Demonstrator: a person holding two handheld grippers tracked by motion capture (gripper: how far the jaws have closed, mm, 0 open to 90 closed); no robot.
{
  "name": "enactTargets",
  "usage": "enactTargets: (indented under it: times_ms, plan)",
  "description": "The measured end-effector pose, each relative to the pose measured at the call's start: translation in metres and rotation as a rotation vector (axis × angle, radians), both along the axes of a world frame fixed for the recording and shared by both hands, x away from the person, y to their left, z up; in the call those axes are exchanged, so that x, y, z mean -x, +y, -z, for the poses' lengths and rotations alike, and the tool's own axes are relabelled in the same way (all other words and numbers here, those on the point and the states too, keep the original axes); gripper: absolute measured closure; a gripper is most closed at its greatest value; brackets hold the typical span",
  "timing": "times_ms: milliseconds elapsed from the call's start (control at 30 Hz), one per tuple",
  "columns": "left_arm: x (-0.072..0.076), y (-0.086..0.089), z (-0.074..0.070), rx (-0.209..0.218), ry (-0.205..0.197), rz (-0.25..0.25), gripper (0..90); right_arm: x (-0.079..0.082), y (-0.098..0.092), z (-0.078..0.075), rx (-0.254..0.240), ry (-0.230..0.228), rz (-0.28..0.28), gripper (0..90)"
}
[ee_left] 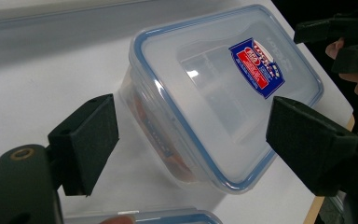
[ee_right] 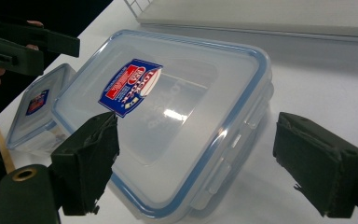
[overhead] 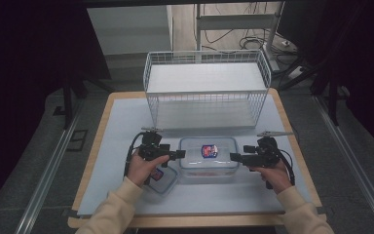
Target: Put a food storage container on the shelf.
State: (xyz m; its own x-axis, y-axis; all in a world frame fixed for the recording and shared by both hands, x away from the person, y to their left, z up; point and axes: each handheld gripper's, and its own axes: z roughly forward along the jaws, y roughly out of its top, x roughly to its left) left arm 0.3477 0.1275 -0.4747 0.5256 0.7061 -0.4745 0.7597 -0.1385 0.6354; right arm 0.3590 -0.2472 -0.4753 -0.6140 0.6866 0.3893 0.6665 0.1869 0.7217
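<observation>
A large clear container [overhead: 208,155] with a blue-rimmed lid and a red and blue label lies flat at the middle of the table. My left gripper [overhead: 179,154] is at its left end and my right gripper [overhead: 233,157] at its right end, pointing at each other. In the left gripper view the container [ee_left: 214,93] lies ahead between the wide-apart jaws of the left gripper [ee_left: 193,135], untouched. In the right gripper view the right gripper [ee_right: 200,158] is likewise open around a corner of the container [ee_right: 168,102], pads off it. A small lidded container [overhead: 161,179] sits by the left hand.
A white wire basket shelf [overhead: 207,87] with two levels stands at the back of the table, just behind the large container. The pale mat [overhead: 121,122] covers the tabletop, with a wooden edge [overhead: 91,161] around it. Dark floor and cables lie beyond.
</observation>
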Motion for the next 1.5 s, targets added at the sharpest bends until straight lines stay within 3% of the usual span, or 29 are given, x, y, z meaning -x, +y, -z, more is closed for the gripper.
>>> enactTargets:
  times_ms: [633, 1367, 1500]
  plan:
    - [-0.009, -0.008, 0.009, -0.017, 0.052, 0.021, 16.6, -0.006, 0.003, 0.008, -0.008, 0.053, 0.008, 11.6]
    - [-0.012, -0.016, 0.018, -0.017, 0.124, 0.066, 20.3, -0.021, 0.009, 0.026, -0.058, 0.178, -0.007, 10.9]
    - [-0.011, -0.018, 0.019, -0.021, 0.131, 0.101, 23.7, -0.022, 0.010, 0.030, -0.088, 0.216, -0.024, 13.6]
